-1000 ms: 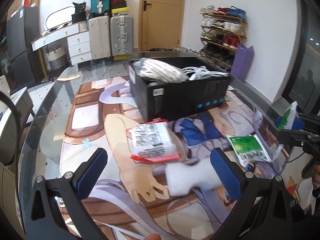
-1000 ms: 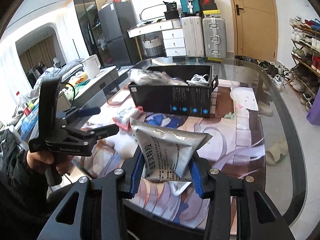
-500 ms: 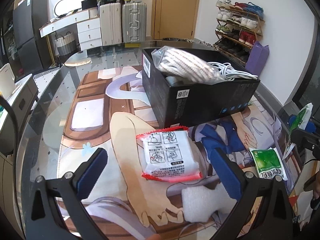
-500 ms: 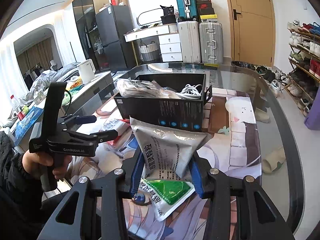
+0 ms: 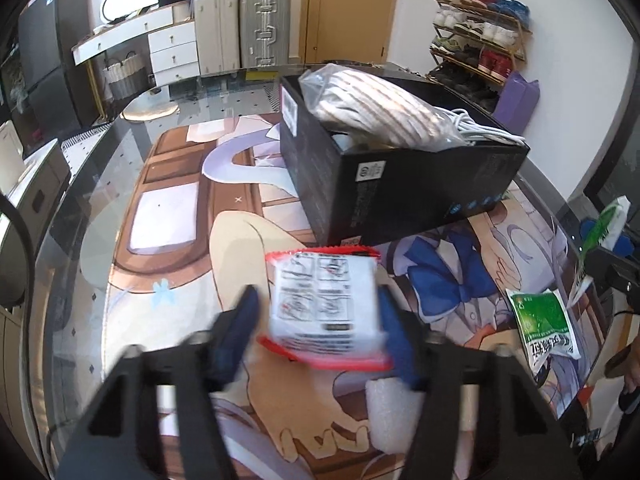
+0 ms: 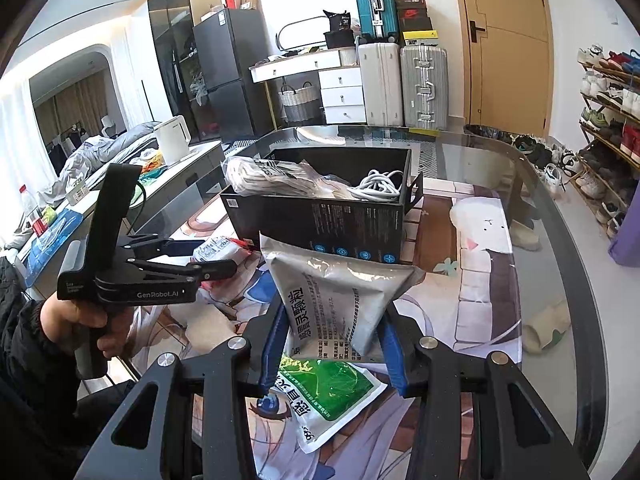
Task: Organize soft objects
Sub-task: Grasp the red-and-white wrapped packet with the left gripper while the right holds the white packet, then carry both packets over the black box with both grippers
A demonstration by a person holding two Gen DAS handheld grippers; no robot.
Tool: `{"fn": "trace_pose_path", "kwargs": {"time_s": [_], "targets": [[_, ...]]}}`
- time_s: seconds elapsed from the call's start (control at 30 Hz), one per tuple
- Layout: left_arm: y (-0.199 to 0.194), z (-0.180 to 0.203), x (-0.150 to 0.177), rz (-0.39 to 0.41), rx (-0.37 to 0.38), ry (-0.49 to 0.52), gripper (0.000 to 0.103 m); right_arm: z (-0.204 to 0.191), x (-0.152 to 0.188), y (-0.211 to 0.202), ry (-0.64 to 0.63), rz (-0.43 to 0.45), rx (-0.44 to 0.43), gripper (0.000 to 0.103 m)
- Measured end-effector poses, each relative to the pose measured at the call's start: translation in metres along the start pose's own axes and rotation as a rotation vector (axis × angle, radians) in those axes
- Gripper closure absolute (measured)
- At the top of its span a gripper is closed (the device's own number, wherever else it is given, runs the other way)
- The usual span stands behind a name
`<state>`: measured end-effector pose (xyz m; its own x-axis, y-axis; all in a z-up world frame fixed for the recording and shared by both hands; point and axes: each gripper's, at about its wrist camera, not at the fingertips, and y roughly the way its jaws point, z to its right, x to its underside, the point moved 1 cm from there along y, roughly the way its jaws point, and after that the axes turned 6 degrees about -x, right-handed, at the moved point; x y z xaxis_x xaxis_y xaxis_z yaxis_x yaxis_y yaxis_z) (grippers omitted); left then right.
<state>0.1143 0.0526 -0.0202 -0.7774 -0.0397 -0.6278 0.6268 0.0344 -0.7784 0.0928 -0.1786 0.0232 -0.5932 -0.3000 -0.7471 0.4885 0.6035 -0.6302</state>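
A white packet with red edges (image 5: 324, 304) lies on the printed mat in front of the black box (image 5: 400, 200). My left gripper (image 5: 318, 300) straddles it with the jaws closing. The right pad meets the packet's edge, while a narrow gap shows at the left pad; both are blurred. My right gripper (image 6: 332, 320) is shut on a silver-grey pouch (image 6: 340, 292), held upright above a green packet (image 6: 328, 392) lying flat on the mat. The right wrist view also shows the left gripper (image 6: 208, 258) in a person's hand, its fingers on either side of the packet (image 6: 216, 248).
The black box (image 6: 320, 220) holds a bagged striped bundle (image 5: 380, 108) and a white cable (image 6: 376, 184). A white foam piece (image 5: 394, 412) lies just behind the packet. The glass table edge (image 6: 560, 240) curves round on the right, with suitcases and a shoe rack beyond.
The left gripper moved in over the red-edged packet and its jaws narrowed from wide open to close around it. The right gripper kept the pouch; the green packet came into view beneath it.
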Motion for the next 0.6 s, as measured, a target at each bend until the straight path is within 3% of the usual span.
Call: {"fn": "trace_pose_path", "kwargs": {"time_s": [0.13, 0.6], "targets": [[-0.006, 0.002, 0.004, 0.015, 0.013, 0.015, 0.058, 0.002, 0.000, 0.001, 0.002, 0.001, 0.005, 0.060], [-0.038, 0.005, 0.008, 0.090, 0.019, 0.043, 0.058, 0.007, -0.003, 0.009, -0.012, 0.003, 0.027, 0.060]]}}
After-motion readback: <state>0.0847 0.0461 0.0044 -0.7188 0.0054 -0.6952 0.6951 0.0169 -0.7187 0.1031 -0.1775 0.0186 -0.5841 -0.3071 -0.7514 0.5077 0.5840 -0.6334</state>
